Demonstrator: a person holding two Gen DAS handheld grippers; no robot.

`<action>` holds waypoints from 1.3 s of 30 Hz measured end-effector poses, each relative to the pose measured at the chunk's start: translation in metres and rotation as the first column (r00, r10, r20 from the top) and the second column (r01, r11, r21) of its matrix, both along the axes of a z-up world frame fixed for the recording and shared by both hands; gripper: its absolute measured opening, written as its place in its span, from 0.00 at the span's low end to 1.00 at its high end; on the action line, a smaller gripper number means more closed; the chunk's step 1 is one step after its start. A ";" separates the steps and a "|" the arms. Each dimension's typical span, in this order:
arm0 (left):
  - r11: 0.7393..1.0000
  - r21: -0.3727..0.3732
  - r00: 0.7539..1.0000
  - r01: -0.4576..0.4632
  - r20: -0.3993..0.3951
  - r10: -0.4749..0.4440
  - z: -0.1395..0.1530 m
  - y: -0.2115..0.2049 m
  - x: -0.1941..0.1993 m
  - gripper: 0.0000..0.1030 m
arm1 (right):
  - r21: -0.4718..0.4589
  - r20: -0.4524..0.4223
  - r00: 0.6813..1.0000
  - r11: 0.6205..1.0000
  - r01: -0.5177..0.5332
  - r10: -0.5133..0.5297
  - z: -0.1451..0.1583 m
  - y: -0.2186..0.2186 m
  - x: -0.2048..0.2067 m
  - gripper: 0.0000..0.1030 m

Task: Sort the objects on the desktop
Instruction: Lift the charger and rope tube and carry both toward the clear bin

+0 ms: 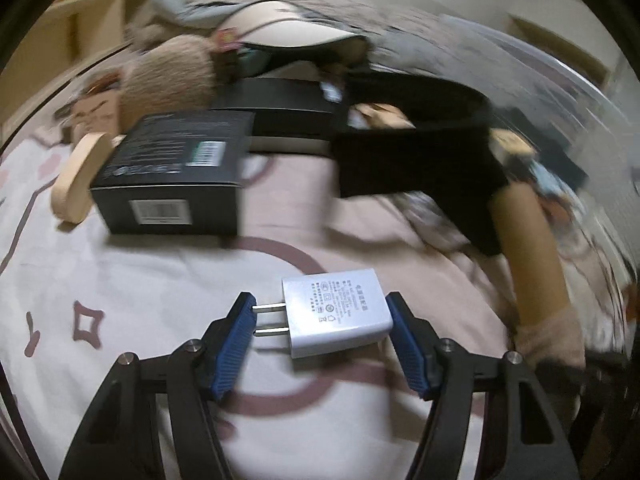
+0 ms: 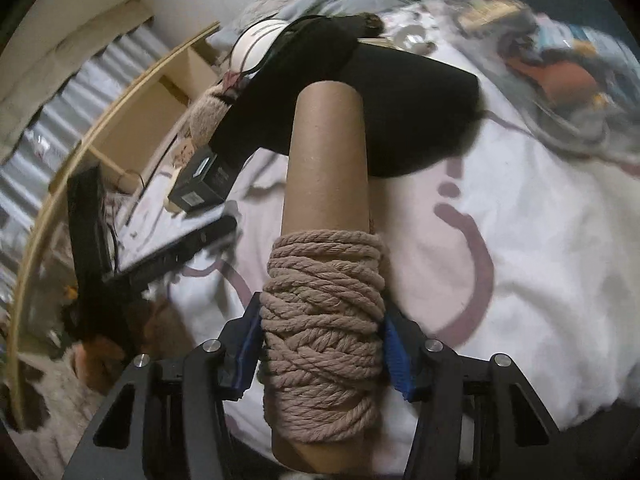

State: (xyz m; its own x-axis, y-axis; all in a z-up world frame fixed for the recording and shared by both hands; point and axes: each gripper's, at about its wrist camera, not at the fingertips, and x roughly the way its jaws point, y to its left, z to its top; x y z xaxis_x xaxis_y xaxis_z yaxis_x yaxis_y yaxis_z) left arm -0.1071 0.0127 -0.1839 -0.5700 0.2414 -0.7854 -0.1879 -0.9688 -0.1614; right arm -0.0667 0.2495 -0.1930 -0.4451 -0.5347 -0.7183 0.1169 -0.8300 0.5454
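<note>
My left gripper (image 1: pixel 322 314) is shut on a white wall charger (image 1: pixel 338 314); the left pad presses its two prongs, the right pad its rear end, above the patterned bedsheet (image 1: pixel 120 280). My right gripper (image 2: pixel 320 340) is shut on a cardboard tube (image 2: pixel 326 168) wound with beige rope (image 2: pixel 320 320); the pads grip the rope part. The tube also shows in the left wrist view (image 1: pixel 528 248) at the right. A black box (image 1: pixel 172 176) lies ahead of the left gripper, and a black cloth container (image 1: pixel 416 148) is beyond to the right.
A beige plush toy (image 1: pixel 172 76) and a round wooden piece (image 1: pixel 76 180) sit by the black box. A cap (image 1: pixel 288 28) lies further back. In the right wrist view, a wooden shelf (image 2: pixel 132 112) stands left and clutter (image 2: pixel 560 60) lies at the far right.
</note>
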 end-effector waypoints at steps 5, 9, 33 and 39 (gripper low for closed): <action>0.995 -0.024 0.995 0.095 -0.011 -0.096 0.001 0.023 0.016 0.64 | 0.032 -0.030 0.998 0.997 0.064 -0.063 0.013 0.007 0.019 0.53; 0.992 -0.039 0.993 0.121 -0.010 -0.122 -0.003 0.033 0.023 0.64 | 0.073 -0.009 0.995 0.992 0.100 -0.100 0.006 0.011 0.023 0.53; 0.991 0.089 0.990 0.102 -0.104 -0.092 0.065 0.046 0.027 0.63 | -0.152 -0.203 0.975 0.986 0.060 -0.091 0.082 0.037 0.030 0.52; 0.980 0.107 0.971 0.168 -0.187 -0.146 0.114 0.068 0.024 0.63 | -0.155 -0.332 0.935 0.985 0.073 -0.121 0.134 0.069 0.030 0.52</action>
